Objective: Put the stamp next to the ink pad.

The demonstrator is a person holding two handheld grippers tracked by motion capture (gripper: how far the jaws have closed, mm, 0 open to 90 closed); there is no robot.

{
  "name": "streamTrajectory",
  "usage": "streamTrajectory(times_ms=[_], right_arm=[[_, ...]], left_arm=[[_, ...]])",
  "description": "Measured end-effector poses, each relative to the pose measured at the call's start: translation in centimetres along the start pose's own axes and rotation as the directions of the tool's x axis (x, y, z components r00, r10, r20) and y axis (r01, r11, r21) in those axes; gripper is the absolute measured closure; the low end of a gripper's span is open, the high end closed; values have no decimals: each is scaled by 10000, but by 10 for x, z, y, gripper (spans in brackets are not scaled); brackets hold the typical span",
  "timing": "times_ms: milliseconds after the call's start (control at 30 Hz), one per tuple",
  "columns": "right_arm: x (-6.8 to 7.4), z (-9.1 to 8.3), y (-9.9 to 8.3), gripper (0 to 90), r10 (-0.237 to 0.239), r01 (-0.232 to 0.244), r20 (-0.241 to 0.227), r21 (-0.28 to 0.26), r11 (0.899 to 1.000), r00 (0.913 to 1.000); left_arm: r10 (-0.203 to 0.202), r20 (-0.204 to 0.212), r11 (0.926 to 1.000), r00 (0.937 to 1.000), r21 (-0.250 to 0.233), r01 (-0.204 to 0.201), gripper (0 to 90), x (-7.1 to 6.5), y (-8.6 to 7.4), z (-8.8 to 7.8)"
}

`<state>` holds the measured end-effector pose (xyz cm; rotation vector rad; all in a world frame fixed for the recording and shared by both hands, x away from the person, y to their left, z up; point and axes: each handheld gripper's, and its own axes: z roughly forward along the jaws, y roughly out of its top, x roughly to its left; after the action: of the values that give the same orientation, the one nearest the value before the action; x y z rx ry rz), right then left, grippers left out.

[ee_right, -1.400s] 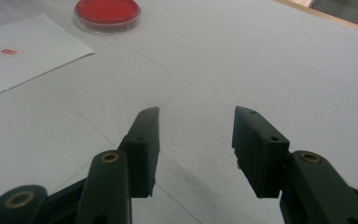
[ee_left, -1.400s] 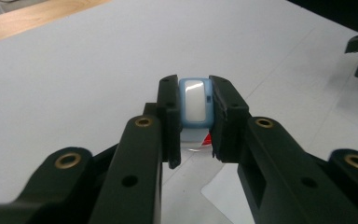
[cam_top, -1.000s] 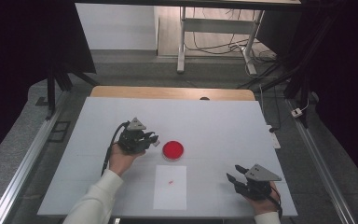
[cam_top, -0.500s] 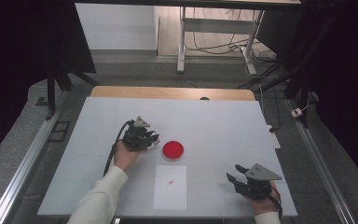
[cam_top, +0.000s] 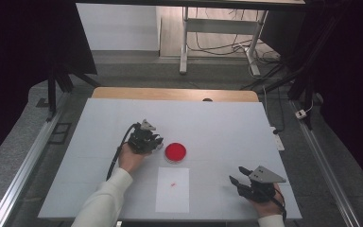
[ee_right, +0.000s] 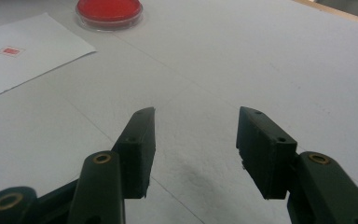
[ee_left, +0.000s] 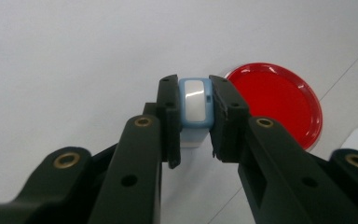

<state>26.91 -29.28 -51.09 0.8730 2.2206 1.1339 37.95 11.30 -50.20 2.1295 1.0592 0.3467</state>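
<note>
Gripping 1 blue stamp (ee_left: 196, 105), left hand-held gripper (ee_left: 195, 116) nears 1 red dish (ee_left: 279, 103); right hand-held gripper (ee_right: 196, 140) empty, opening.

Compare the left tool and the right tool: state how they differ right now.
The left tool is clamped on a small light-blue and white block; the right tool holds nothing, its jaws having just been opening. The left sits beside the round red dish; the right lies far from it. Both are black, two-jawed.
</note>
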Motion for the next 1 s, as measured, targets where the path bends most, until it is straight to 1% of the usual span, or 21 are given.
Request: streamTrajectory(times_ms=[167,233,400,467,533,600,667,733,833,933,1000], right_arm=[[0,0,0,447,14,-14,34,7,10000,10000],[0,0,0,439,5,-5,154,10,10000,9999],[0,0,-1,434,45,-46,147,28,10000,9999],[0,0,-1,433,51,-52,138,32,10000,9999],[0,1,-1,433,49,-49,134,37,10000,9999],[0,1,-1,432,31,-31,130,35,10000,9999],[0,1,-1,432,33,-33,128,38,10000,9999],[0,1,-1,431,22,-22,116,44,10000,9999],[0,1,-1,429,9,-10,129,68,10000,9999],[0,1,-1,424,15,-15,96,47,10000,10000],[0,1,-1,422,-34,34,58,-6,10000,10000]], left_arm=[[160,-99,9997,9998,189,-158,746,-2,-1,3],[201,-122,9996,9997,209,-198,745,-2,-1,4],[223,-102,9996,9997,192,-221,735,-2,-1,4],[262,-145,9994,9996,219,-259,694,-3,-1,4],[257,-180,9995,9995,212,-253,613,-3,-1,3],[160,-190,9998,9997,144,-158,538,-3,-1,1],[63,-221,10000,9997,57,-61,482,-3,-1,-2],[-10,-173,10000,9998,-50,9,438,-2,-1,-5],[-10,-162,9998,9999,-198,7,386,-2,-2,-11],[-116,106,9993,9999,-354,120,353,-3,-4,-18],[-67,148,9992,9999,-397,73,331,-5,-6,-23]])
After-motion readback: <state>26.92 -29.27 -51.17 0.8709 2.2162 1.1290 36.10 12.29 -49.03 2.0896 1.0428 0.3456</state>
